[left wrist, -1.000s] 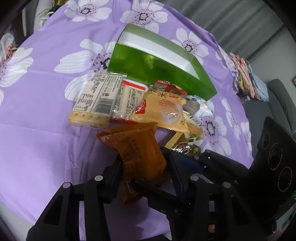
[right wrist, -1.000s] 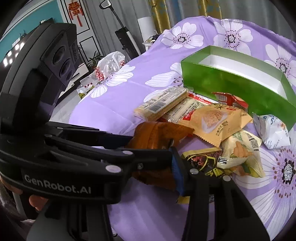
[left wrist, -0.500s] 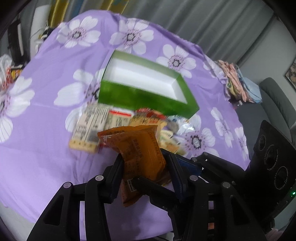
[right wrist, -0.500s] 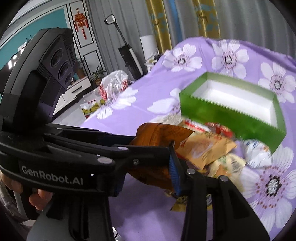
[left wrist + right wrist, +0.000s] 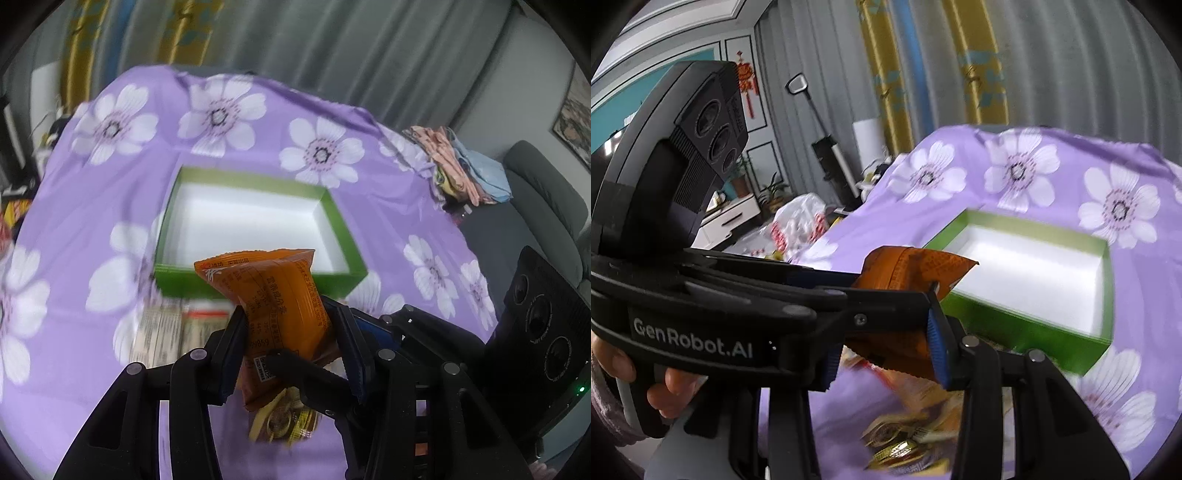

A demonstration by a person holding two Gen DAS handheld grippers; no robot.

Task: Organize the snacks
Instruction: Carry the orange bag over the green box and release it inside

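My left gripper (image 5: 286, 334) is shut on an orange snack packet (image 5: 273, 291) and holds it up in the air, near the front wall of the green box (image 5: 258, 282). The box has a white, empty inside (image 5: 251, 229). In the right wrist view the left gripper (image 5: 886, 314) crosses the frame with the orange packet (image 5: 905, 266) in its jaws, left of the green box (image 5: 1027, 321). My right gripper (image 5: 882, 363) sits just under the left one; its jaws stand apart and hold nothing. Other snack packets (image 5: 177, 328) lie blurred on the cloth below.
A purple flowered cloth (image 5: 92, 229) covers the table. Gold-wrapped snacks (image 5: 905, 450) lie near the front edge. A pile of folded clothes (image 5: 465, 173) lies at the table's right, beside a grey sofa (image 5: 546, 199). A plastic bag (image 5: 798, 221) lies at the left.
Both grippers have risen and tilted up, carrying the orange packet away from the snack pile towards the green box. The box's inside now shows from above.
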